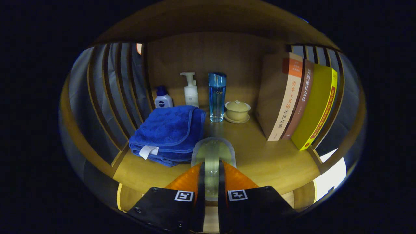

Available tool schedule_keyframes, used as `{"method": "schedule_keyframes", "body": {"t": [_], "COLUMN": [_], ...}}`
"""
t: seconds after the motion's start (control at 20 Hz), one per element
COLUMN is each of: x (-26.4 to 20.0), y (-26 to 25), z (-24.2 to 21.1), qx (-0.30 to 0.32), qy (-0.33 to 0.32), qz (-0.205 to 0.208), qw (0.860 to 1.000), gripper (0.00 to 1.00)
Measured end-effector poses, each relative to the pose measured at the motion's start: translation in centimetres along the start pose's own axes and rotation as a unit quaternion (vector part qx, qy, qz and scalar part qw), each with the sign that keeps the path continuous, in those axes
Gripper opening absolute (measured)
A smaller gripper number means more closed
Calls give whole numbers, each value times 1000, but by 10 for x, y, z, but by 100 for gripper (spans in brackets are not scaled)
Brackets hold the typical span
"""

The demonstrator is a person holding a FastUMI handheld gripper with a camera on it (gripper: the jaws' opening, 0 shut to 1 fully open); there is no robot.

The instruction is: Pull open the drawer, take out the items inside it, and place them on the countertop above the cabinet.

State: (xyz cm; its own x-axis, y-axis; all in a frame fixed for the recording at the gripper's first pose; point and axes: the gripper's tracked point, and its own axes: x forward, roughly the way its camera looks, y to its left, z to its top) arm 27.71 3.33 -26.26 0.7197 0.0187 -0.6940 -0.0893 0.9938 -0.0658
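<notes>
Clamped between the fingers of the gripper (212, 169): a clear container (213, 152), probably glass or stiff plastic, hard to tell through the glare. Held just over the wooden countertop (260, 159), beside the folded blue towel (169, 133). Likely light, rigid, slick-walled; best kept pinched across its narrow sides, low down. Beyond it: a tall blue bottle (217, 97), a lidded cup on a saucer (237, 110), a pump bottle (190, 90), leaning books (299, 100).

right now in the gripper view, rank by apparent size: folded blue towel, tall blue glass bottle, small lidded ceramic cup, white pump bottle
1. folded blue towel, also nearest the camera
2. tall blue glass bottle
3. white pump bottle
4. small lidded ceramic cup, close to the pump bottle, unsure

Gripper fingers grip a clear item.
</notes>
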Motion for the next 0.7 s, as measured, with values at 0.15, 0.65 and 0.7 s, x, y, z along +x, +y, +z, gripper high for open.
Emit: {"method": "schedule_keyframes", "body": {"t": [0.15, 0.65, 0.7], "x": [7, 9, 7], "y": [-1, -7, -4], "z": [-2, -11, -13], "qx": [-4, 0, 8], "qy": [-3, -12, -12], "qz": [-4, -5, 1], "qw": [1000, 1000, 1000], "gripper": [26, 55, 63]}}
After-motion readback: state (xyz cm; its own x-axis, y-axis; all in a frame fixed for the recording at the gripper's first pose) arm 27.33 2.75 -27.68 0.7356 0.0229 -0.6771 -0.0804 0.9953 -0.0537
